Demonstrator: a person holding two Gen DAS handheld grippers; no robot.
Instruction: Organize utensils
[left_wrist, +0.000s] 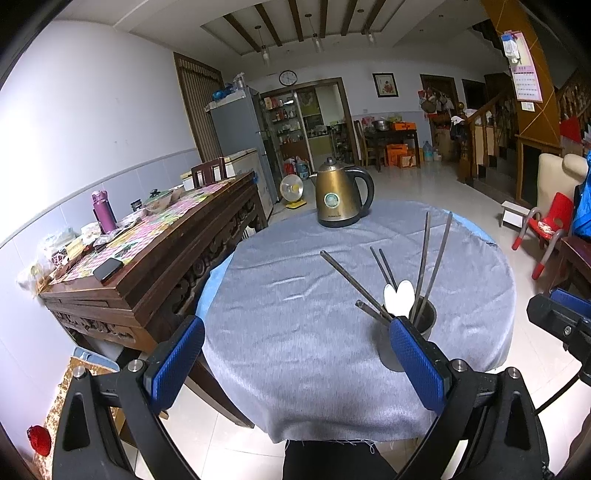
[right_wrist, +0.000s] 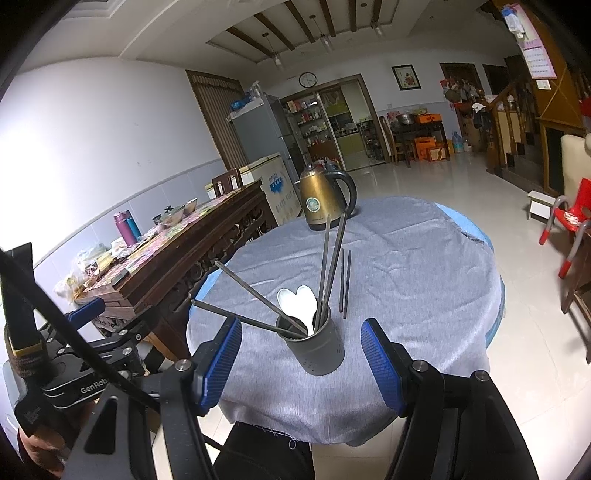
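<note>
Holding both grippers back from the near edge of the round grey-clothed worktop, we face a dark utensil cup that already carries four long dark chopsticks and two white spoons. One pair of chopsticks lies flat on the cloth just beyond the cup and slightly to its right, long axis running away from us toward the gold kettle at the far side of the cup. Our right gripper stands spread and empty, the cup framed between its blue pads without touching them; it looks the nearer one for the loose pair, which lies past the cup along its line of reach. Our left gripper is spread too, holding nothing, with the cup off toward its right finger.
</note>
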